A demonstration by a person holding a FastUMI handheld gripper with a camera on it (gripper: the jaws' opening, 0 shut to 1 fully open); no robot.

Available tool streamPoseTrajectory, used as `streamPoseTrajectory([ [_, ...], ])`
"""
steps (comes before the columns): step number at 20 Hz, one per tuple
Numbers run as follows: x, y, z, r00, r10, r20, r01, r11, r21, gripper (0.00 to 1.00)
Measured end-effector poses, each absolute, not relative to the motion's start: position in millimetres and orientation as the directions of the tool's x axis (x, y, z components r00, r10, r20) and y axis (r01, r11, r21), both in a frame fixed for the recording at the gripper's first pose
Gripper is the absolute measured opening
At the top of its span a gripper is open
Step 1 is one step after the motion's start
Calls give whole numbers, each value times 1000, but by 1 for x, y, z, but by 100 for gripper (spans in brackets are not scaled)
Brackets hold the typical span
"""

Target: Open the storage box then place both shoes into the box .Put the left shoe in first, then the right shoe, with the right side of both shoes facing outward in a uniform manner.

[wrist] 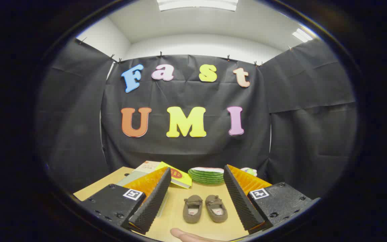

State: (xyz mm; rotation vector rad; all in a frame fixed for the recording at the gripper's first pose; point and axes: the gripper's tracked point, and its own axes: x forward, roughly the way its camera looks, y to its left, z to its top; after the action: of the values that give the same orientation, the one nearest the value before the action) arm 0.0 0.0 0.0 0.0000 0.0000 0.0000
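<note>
Tabletop (pixel 176 215): pale wood, filling the lower middle of the frame, carrying everything below.
Fingers (pixel 198 215): spread wide apart, released, gripping nothing and touching nothing; black ribbed pads (pixel 153 201) with orange backs stand left and right of the shoes.
Flat box (pixel 139 171): lies closed at the left back of the tabletop, a yellow card (pixel 178 178) resting on its right end; contents cannot be told.
Green striped dish (pixel 207 175): at the back centre, beyond the shoes.
Shoes (pixel 205 208): two small brown slippers side by side, toes towards the fingers, between them.
Fingertip (pixel 186 235): a person's, at the bottom edge, near the shoes.
</note>
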Motion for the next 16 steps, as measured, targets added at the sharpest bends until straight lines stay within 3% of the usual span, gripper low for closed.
streamPoseTrajectory([
  [16, 13, 3, -13, 1000, 14, -24, -14, 1000, 7, 100],
])
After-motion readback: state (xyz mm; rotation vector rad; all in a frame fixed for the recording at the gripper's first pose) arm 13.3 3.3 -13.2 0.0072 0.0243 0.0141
